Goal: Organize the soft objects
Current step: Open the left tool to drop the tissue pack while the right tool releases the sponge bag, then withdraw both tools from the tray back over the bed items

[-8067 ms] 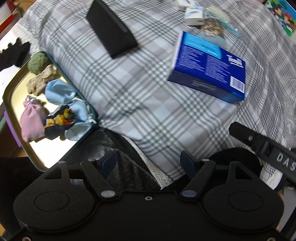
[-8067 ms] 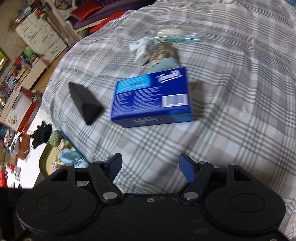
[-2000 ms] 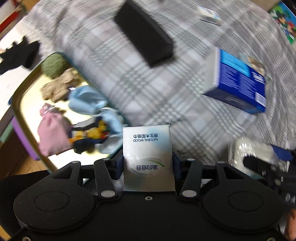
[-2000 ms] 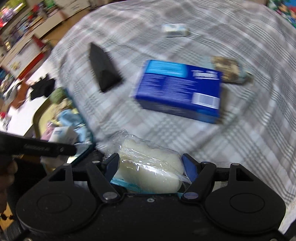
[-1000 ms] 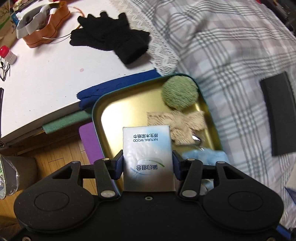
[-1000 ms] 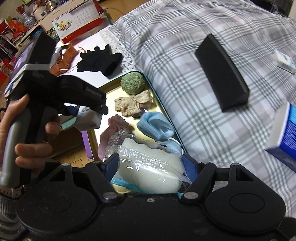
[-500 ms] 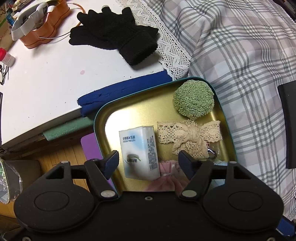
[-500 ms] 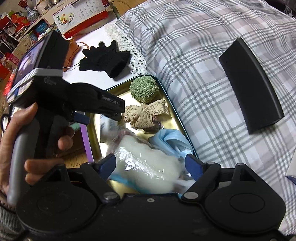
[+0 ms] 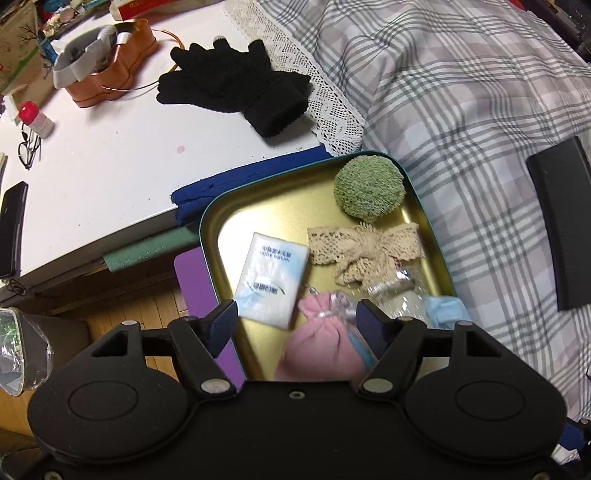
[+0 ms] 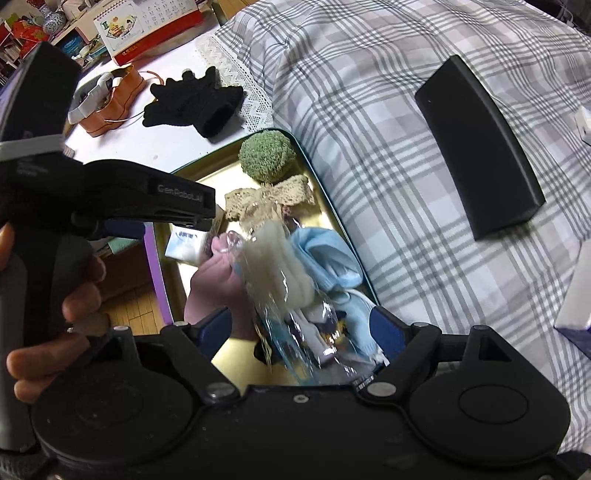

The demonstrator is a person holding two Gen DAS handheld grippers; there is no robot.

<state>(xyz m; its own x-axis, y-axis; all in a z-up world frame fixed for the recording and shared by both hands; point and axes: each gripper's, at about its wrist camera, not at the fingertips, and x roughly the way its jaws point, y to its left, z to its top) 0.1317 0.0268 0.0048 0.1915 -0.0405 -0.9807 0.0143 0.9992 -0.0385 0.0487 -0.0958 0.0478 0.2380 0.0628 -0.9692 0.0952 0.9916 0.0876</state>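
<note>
On your white tabletop, black gloves lie near its lace-trimmed edge, an orange container toward the far corner. A black case rests on the plaid bed.

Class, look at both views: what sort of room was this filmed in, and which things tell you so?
Most likely a lived-in bedroom at home: a bed under a grey plaid bedspread, a cluttered white desk beside it carrying black knit gloves, and a desk calendar farther back.

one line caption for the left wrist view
Open left claw above gold tray holding tissue pack, pink pouch, lace bow.
</note>
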